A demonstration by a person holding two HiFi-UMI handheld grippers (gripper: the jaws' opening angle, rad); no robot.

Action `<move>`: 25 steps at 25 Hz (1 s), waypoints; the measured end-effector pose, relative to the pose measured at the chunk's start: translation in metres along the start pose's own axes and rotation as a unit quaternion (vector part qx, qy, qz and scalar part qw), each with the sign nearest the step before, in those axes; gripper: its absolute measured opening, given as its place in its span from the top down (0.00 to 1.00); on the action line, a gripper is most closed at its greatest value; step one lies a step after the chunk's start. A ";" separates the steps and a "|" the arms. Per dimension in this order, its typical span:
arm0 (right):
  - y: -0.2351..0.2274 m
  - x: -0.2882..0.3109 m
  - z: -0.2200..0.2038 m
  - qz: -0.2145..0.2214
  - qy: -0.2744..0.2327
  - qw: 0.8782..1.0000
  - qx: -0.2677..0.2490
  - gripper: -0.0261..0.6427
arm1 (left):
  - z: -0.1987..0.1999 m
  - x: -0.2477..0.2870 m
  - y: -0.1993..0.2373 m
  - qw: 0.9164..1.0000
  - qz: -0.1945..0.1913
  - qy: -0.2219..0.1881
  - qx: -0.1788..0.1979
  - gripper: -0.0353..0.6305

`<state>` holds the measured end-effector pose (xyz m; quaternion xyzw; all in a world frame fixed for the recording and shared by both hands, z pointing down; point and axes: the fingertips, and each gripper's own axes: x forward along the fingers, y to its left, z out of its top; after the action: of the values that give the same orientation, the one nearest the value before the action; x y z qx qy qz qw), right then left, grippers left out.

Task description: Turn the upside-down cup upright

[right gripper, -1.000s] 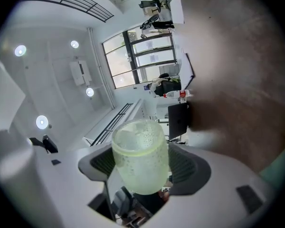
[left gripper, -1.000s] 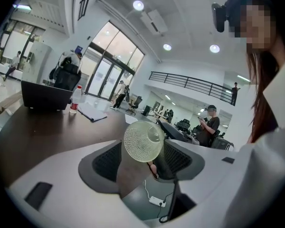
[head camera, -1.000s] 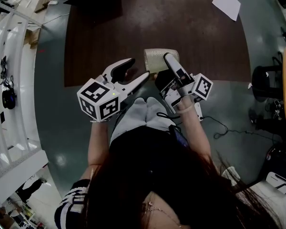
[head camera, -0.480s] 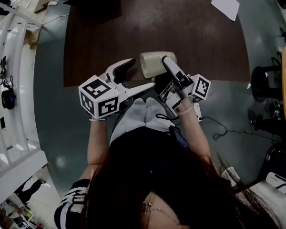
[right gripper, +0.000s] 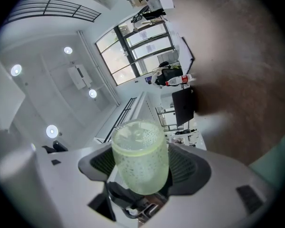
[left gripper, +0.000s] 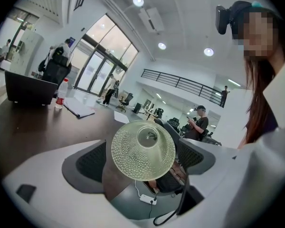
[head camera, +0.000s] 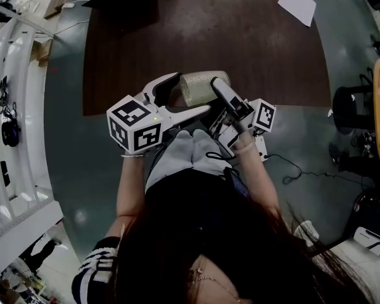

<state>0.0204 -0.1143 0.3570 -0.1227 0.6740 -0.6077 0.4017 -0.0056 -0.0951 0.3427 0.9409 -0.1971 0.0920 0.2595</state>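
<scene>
We are holding the cup (head camera: 199,87) on its side in the air over the table's (head camera: 253,49) near edge. Our right gripper (right gripper: 141,163) is clamping it, both pads pressing on its dimpled wall. Our left gripper (head camera: 191,94) is hanging over that same edge with its jaws wide apart. They have just been opening, and the cup's round end is sitting between them with neither pad pressing on it. A paper (head camera: 297,4) is lying near the table's far edge.
</scene>
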 end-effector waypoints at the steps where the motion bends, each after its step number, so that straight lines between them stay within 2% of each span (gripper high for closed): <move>1: 0.000 0.000 0.000 0.001 0.000 1.000 0.002 0.43 | -0.001 0.002 -0.001 1.000 0.000 0.005 0.004 0.26; 4: 0.000 0.001 -0.001 0.004 0.002 1.000 0.007 0.43 | -0.004 0.006 -0.004 1.000 0.000 0.016 0.014 0.26; 9: 0.000 0.002 0.000 0.010 -0.003 1.000 0.021 0.43 | 0.004 0.007 -0.002 1.000 0.012 -0.009 0.007 0.26; 16: 0.000 0.001 0.000 0.013 -0.005 1.000 0.027 0.43 | 0.004 0.007 0.000 1.000 0.020 -0.014 0.006 0.27; 18: 0.000 0.001 0.000 0.014 -0.006 0.999 0.029 0.43 | 0.006 0.006 0.003 0.999 0.025 -0.021 0.001 0.34; 25: 0.000 0.003 0.003 0.017 -0.009 0.999 0.030 0.43 | 0.008 0.008 0.005 1.000 0.024 -0.020 0.001 0.34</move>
<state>0.0209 -0.1185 0.3562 -0.1048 0.6536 -0.6199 0.4213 -0.0003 -0.1059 0.3401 0.9380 -0.2243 0.0791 0.2522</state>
